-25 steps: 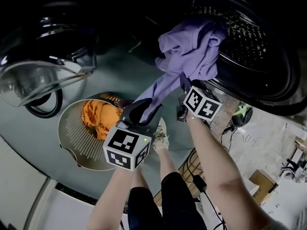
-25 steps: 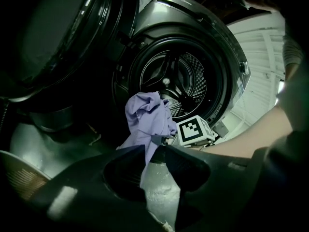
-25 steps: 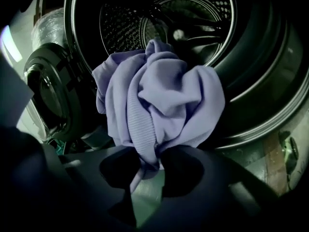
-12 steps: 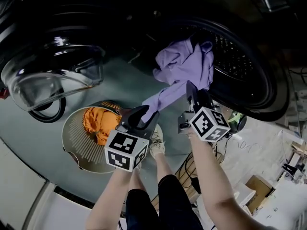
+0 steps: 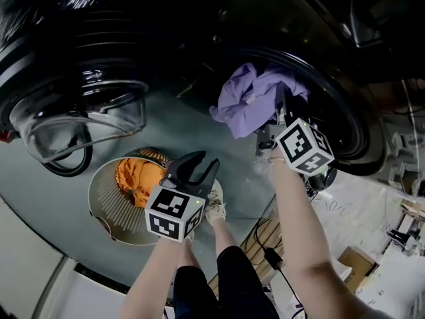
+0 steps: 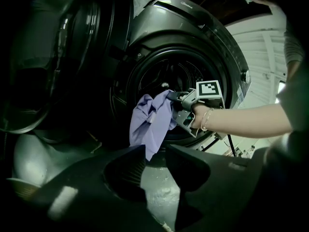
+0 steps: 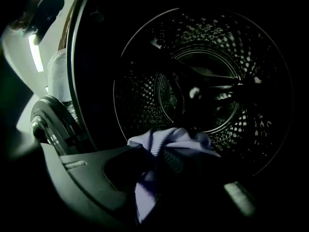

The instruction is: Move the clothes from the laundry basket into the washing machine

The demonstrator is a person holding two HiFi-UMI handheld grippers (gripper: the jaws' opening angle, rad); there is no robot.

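A dark front-loading washer (image 5: 358,145) fills the top of the head view. Its round mouth is open and its perforated drum (image 7: 203,81) lies in shadow. Its glass door (image 5: 80,121) is swung out to the left. Below spreads a grey-green floor (image 5: 40,185). On the floor, under the door, stands a round pale basket (image 5: 99,201) with slatted walls.

A purple cloth (image 5: 249,102) hangs bunched at the lower part of the washer's mouth, with a fold drooping down outside the rim. An orange cloth (image 5: 136,178) lies crumpled inside the basket.

The right tongs (image 5: 280,108) are held up at the mouth and point into the drum. Their jaws have just been closing and now pinch the purple cloth between them, as the right gripper view shows. The left tongs (image 5: 199,163) hover above the floor just beside the basket, well apart from the washer. Their jaws stand a little apart with nothing between them, and the purple cloth shows beyond their tips.
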